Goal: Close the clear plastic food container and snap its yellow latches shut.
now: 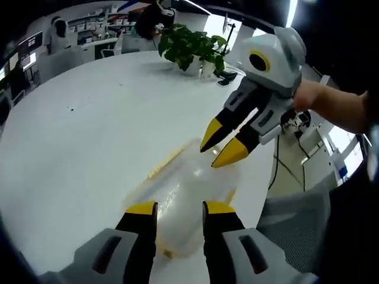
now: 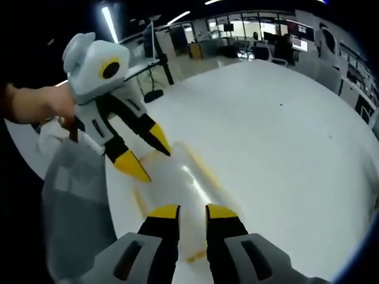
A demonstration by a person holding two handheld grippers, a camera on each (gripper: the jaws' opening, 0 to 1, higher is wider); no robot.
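Observation:
The clear plastic food container (image 1: 185, 192) lies on the white table, blurred, with yellow latches (image 1: 161, 167) along its edges. My left gripper (image 1: 180, 208) hovers open over its near end, the container showing between the jaws. My right gripper (image 1: 219, 146) comes in from the right, open, its yellow tips just above the container's far end. In the right gripper view, the right gripper (image 2: 192, 212) is open over the container (image 2: 183, 180), and the left gripper (image 2: 147, 154) points down at its far left edge. A yellow latch (image 2: 205, 170) runs along one side.
The round white table (image 1: 89, 130) stretches wide to the left; its edge (image 1: 260, 177) runs close to the container. A potted plant (image 1: 192, 47) stands at the far side. Something grey (image 2: 77, 207) sits beside the table edge. A person's hand (image 1: 308, 94) holds the right gripper.

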